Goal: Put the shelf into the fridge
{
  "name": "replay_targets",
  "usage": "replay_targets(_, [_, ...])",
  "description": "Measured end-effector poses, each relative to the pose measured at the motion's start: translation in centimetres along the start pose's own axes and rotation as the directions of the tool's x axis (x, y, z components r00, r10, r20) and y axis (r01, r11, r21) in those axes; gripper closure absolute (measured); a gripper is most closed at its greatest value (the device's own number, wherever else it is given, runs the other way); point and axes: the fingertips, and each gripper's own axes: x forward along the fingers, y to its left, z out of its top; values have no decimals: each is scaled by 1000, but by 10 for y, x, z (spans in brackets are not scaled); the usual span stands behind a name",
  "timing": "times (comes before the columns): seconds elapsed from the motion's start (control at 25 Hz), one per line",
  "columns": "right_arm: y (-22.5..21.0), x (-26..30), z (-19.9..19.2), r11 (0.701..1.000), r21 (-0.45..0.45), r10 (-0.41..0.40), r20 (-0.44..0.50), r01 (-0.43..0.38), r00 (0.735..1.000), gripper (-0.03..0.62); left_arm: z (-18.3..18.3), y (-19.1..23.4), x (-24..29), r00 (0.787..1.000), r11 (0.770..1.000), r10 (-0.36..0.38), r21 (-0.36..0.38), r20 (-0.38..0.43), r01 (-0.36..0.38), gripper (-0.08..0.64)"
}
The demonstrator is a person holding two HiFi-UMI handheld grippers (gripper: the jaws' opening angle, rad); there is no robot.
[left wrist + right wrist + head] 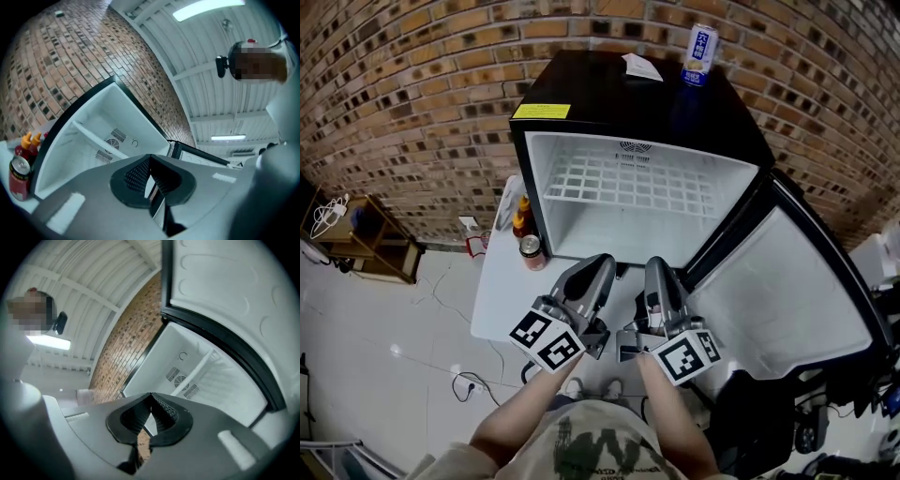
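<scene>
The fridge (609,94) is a compact box with a glossy black shell and a smooth white moulded lining. It stands on a white table (499,291) against a rough brick wall (412,94). Its door (778,281) is swung wide to the right, showing a plain white inner panel. The shelf (628,183), a flat grid of thin white wire, lies level inside the fridge cavity, reaching to the far wall with its round fan vent. The left gripper (605,261) and the right gripper (656,264) hover side by side just in front of the opening. Both have grey tapered shells and ribbed black pads, and each is closed tip to tip on nothing. A slim blue-and-white can (699,52) and a folded paper (642,67) sit on the fridge top. A red sauce bottle (523,217) and a red tin (531,251) stand on the table at the left.
</scene>
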Motion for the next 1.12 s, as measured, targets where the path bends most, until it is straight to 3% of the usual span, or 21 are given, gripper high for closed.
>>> replay_targets(0.08, [16, -3, 0, 988, -154, 16, -24, -20, 1000, 592, -1, -10, -5, 1000, 995, 4, 97, -22, -2, 560])
replay_targets(0.2, [32, -5, -4, 937, -347, 17, -58, -36, 998, 592, -1, -19, -9, 1000, 977, 3, 213, -30, 4, 560])
replay_targets(0.32, [41, -6, -12, 896, -443, 4, -80, -39, 997, 592, 3, -20, -13, 1000, 962, 8, 274, -25, -1, 560])
replay_targets(0.44, [49, -5, -22, 854, -519, -19, -93, -32, 996, 592, 7, -19, -18, 1000, 957, -1, 290, -21, 7, 560])
replay_targets(0.56, [57, -2, -30, 826, -564, -37, -97, -24, 995, 592, 11, -15, -26, 1000, 960, 1, 279, -13, 3, 560])
replay_targets(0.88, [74, -18, -41, 790, -612, -56, -118, -28, 991, 592, 13, -21, -47, 1000, 957, 22, 291, -14, -17, 560])
replay_targets(1.12, [83, -53, -40, 789, -613, -61, -138, -37, 989, 592, 2, -49, -62, 1000, 959, 28, 284, -9, -24, 560])
